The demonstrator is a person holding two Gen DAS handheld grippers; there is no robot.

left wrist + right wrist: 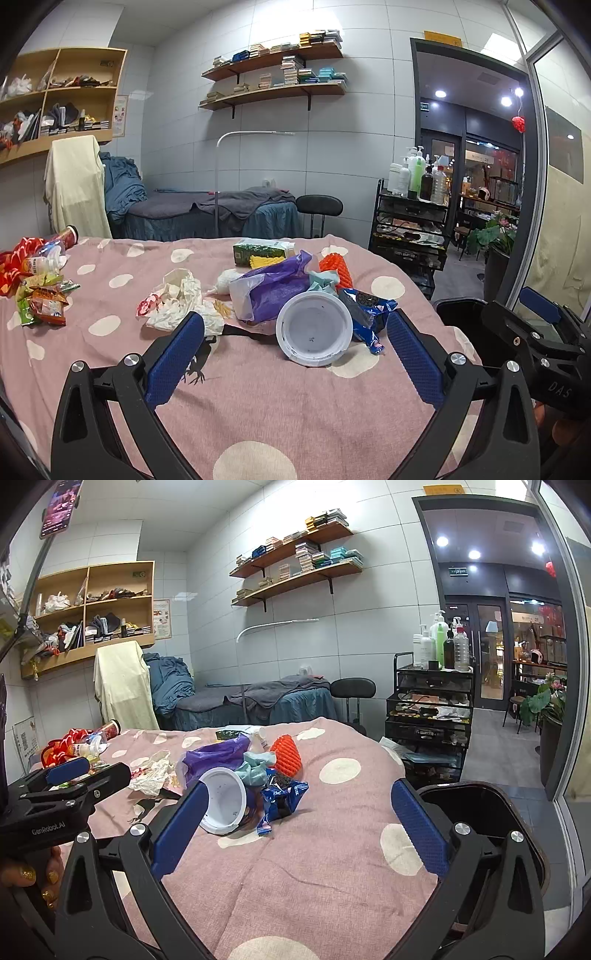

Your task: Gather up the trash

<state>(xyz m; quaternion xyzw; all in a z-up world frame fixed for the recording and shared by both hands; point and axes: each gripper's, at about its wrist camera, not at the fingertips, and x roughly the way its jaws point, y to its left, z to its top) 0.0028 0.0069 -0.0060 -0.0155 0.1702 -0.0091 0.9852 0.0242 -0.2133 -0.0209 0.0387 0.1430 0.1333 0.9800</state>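
Observation:
Trash lies on a pink dotted bedcover (258,398): a white cup (314,328) on its side, a blue snack wrapper (369,310), a purple bag (269,291), crumpled paper (177,299), an orange mesh piece (338,271) and a green carton (258,251). My left gripper (295,354) is open and empty just short of the cup. My right gripper (299,823) is open and empty over the cover, the cup (225,801) by its left finger. A black bin (480,812) stands past the bed's right edge.
Snack packets (44,302) and a red cloth (18,258) lie at the far left of the bed. A black trolley with bottles (413,221), a stool (319,206) and a second bed (207,214) stand behind. The other gripper (535,343) shows at the right.

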